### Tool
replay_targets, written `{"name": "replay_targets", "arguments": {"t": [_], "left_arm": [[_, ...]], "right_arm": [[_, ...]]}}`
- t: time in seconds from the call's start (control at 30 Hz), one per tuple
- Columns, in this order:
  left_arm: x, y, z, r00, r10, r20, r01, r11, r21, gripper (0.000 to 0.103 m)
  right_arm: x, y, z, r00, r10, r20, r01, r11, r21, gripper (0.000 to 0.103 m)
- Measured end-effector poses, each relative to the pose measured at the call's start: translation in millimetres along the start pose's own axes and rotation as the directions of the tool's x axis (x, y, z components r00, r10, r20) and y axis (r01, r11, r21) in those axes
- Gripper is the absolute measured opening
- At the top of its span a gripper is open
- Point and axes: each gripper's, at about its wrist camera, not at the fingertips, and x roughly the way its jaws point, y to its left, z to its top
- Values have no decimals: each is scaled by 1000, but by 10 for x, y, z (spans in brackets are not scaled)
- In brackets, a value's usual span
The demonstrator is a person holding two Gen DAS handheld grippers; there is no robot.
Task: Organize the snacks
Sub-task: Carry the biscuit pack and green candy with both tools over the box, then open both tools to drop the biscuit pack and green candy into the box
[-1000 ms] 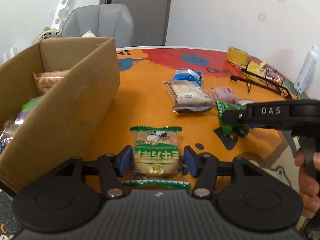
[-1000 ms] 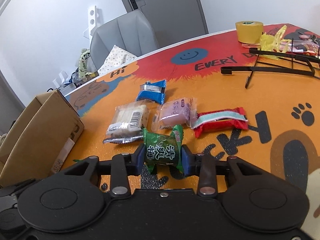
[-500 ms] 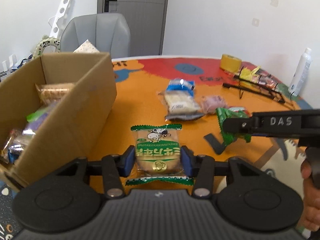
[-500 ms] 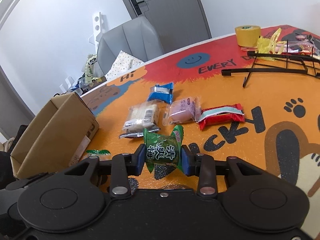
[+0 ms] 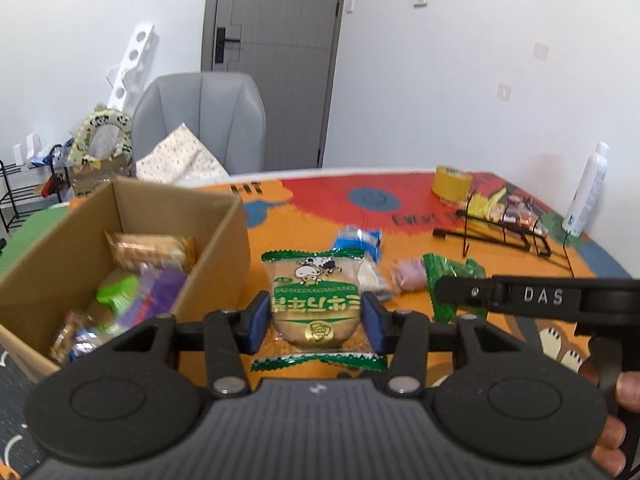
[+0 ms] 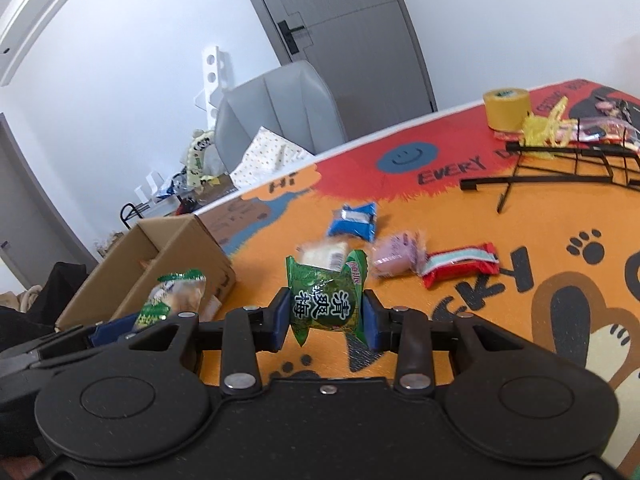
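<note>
My left gripper (image 5: 314,316) is shut on a clear cookie packet with green trim (image 5: 314,300) and holds it above the table, just right of an open cardboard box (image 5: 224,236) that has several snacks in it. My right gripper (image 6: 325,314) is shut on a green plum-candy packet (image 6: 325,296), also lifted. That packet also shows in the left wrist view (image 5: 448,280). On the orange mat lie a blue packet (image 6: 354,220), a pink packet (image 6: 394,256), a red and teal bar (image 6: 460,266) and a pale packet (image 6: 324,250) partly hidden behind the green one.
A black wire rack (image 6: 560,168) with yellow and red wrappers and a roll of yellow tape (image 6: 506,108) stand at the far right. A white bottle (image 5: 586,192) is at the table's right edge. A grey chair (image 5: 200,120) stands behind the table.
Both grippers have risen with their packets held. The left gripper has lifted higher beside the box, so its inside now shows. The right gripper has stayed close to the left one.
</note>
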Motion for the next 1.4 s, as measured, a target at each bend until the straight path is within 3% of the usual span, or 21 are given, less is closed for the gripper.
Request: {"name": "replay_targets", "arguments": {"t": [0.27, 0.83, 1.23, 1.4], "left_arm": [[-207, 142, 180, 999, 7, 51, -6, 1000, -21, 47], [-597, 938, 599, 978, 139, 154, -122, 986, -115, 47], [-471, 1357, 527, 977, 191, 96, -173, 971, -165, 48], [-444, 1434, 459, 973, 211, 92, -192, 964, -182, 61]], "right_arm": [[-59, 178, 115, 999, 31, 25, -30, 999, -24, 35], [-21, 647, 336, 993, 103, 50, -98, 991, -90, 35], [175, 998, 394, 990, 140, 24, -136, 983, -124, 35], [235, 1113, 395, 988, 153, 14, -150, 979, -135, 35]]}}
